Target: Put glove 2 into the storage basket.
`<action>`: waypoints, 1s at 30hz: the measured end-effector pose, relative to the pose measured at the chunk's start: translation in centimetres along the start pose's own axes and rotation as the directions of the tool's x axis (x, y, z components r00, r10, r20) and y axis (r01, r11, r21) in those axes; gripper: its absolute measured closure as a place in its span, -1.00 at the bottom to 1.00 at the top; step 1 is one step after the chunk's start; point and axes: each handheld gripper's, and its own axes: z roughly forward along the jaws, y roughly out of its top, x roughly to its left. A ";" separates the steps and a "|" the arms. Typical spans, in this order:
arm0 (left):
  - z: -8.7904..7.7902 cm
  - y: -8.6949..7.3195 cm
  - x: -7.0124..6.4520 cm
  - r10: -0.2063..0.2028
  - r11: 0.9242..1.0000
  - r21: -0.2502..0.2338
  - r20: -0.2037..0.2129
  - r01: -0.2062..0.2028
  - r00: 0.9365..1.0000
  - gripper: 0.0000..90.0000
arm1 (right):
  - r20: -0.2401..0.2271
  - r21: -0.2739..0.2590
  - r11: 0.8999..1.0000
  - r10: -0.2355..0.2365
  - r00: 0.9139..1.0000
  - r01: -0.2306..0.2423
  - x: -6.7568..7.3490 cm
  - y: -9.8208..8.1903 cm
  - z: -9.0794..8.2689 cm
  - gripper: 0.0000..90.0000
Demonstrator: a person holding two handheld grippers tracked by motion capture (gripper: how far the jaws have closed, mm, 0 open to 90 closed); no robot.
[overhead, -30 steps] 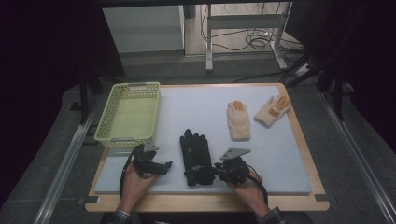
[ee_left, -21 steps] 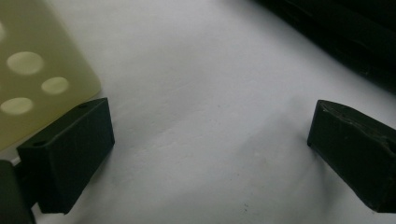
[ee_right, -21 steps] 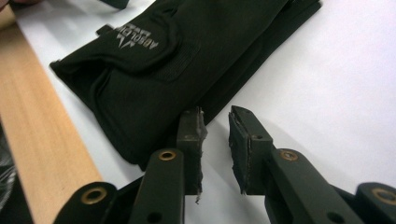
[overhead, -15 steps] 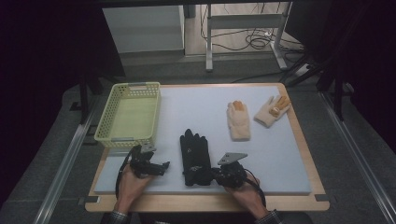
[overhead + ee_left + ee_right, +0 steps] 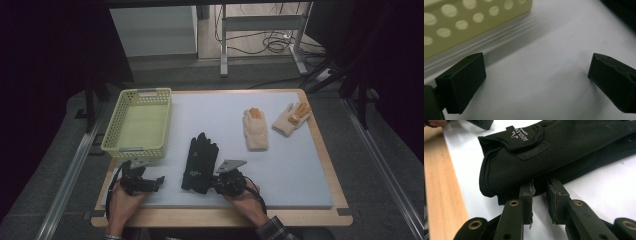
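Note:
A pair of black gloves [image 5: 200, 162] lies stacked on the white mat [image 5: 280, 175], fingers pointing away from me. My right gripper [image 5: 213, 182] lies low at the gloves' cuff end. In the right gripper view the jaws stand a narrow gap apart [image 5: 539, 183], their tips just at the edge of the black glove's cuff [image 5: 544, 152], with nothing between the pads. My left gripper [image 5: 159, 180] hovers over bare mat in front of the basket. Its jaws are wide apart [image 5: 536, 67] and hold nothing.
A pale green plastic basket [image 5: 137, 150] stands at the left of the mat, its perforated wall [image 5: 461, 22] close to the left gripper. Two beige gloves [image 5: 255, 131] [image 5: 291, 119] lie at the far right. The table's wooden front edge [image 5: 439, 195] runs beside the right gripper.
The right gripper has slid left and down to the black gloves' cuff. The left gripper has drifted left and back toward the table's front edge. The gloves lie as before.

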 end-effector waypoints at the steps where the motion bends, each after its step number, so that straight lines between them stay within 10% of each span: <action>1: 0.0 -0.1 0.1 -0.001 1.000 -0.004 0.005 0.001 1.000 -0.96 | 0.003 0.001 1.000 -0.002 1.000 0.002 0.1 0.3 0.3 0.62; 13: 0.1 -0.1 0.0 0.000 1.000 -0.005 0.001 0.000 1.000 -0.98 | 0.016 0.013 0.999 -0.043 0.999 0.043 0.8 2.4 2.8 0.56; 30: 0.2 -0.2 0.1 -0.003 1.000 -0.016 0.005 0.003 1.000 -0.99 | 0.212 0.001 1.000 0.007 0.977 -0.007 -5.6 -0.2 -4.4 -0.09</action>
